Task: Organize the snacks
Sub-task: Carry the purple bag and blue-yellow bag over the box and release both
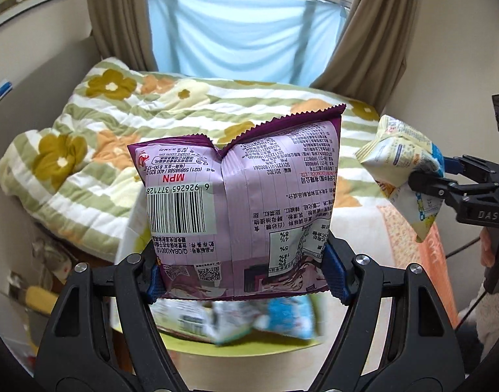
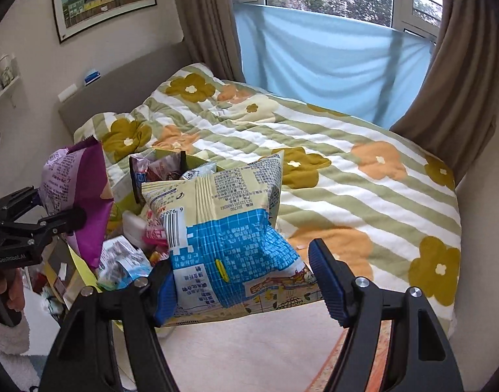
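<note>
My left gripper (image 1: pixel 246 274) is shut on a purple snack bag (image 1: pixel 239 202), held upright in the air, its printed back and barcode facing the camera. The same bag (image 2: pixel 76 196) and the left gripper (image 2: pixel 58 209) show at the left of the right wrist view. My right gripper (image 2: pixel 246 281) holds a cream and blue snack bag (image 2: pixel 223 228); the bag sits against the left pad while the right pad (image 2: pixel 327 281) stands apart from it. In the left wrist view this bag (image 1: pixel 402 170) hangs pinched in the right gripper (image 1: pixel 412 179) at the right edge.
A yellow-green round table (image 1: pixel 236 348) below holds several loose snack packets (image 1: pixel 242 320), and a box (image 2: pixel 184 166) with packets is also there. A bed with a floral quilt (image 2: pixel 314 170) lies behind. A pale carpet (image 2: pixel 265 352) covers the floor at the right.
</note>
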### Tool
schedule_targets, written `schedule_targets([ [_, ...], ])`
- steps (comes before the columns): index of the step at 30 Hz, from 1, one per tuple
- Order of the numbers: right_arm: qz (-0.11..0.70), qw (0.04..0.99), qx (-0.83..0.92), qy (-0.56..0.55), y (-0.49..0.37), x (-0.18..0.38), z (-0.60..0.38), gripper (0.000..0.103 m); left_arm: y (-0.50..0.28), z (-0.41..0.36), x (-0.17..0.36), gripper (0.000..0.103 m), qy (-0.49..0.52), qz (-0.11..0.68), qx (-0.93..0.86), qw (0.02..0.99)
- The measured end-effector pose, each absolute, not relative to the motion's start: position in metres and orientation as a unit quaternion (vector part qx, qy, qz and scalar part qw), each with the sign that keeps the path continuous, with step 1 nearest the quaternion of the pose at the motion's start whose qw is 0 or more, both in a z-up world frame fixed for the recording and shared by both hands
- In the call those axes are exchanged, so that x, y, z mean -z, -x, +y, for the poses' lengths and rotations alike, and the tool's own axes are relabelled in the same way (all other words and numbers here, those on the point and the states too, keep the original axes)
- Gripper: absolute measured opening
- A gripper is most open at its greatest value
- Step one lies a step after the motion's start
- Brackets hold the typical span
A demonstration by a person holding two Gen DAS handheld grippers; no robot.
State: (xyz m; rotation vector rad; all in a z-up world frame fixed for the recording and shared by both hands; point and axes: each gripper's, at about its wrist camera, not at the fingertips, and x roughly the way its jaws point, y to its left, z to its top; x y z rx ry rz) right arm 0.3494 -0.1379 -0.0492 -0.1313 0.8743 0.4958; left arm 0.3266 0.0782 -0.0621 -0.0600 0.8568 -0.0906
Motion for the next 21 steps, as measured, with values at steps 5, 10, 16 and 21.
schedule_targets([
  [5, 0.431, 0.878, -0.209, 0.008, -0.344, 0.054, -0.085, 0.068, -0.343, 0.128, 0.079, 0.073, 0.010, 0.451, 0.064, 0.890],
  [10, 0.440, 0.883, -0.163, -0.012, -0.332, 0.061, -0.054, 0.068, -0.355, 0.154, 0.106, 0.073, -0.005, 0.485, 0.084, 0.870],
  [16, 0.452, 0.880, -0.143, -0.019, -0.323, 0.071, -0.034, 0.068, -0.362, 0.164, 0.127, 0.079, -0.001, 0.504, 0.097, 0.858],
  [21, 0.451, 0.880, -0.147, -0.023, -0.323, 0.072, -0.026, 0.068, -0.357, 0.166, 0.123, 0.103, -0.001, 0.492, 0.089, 0.866],
])
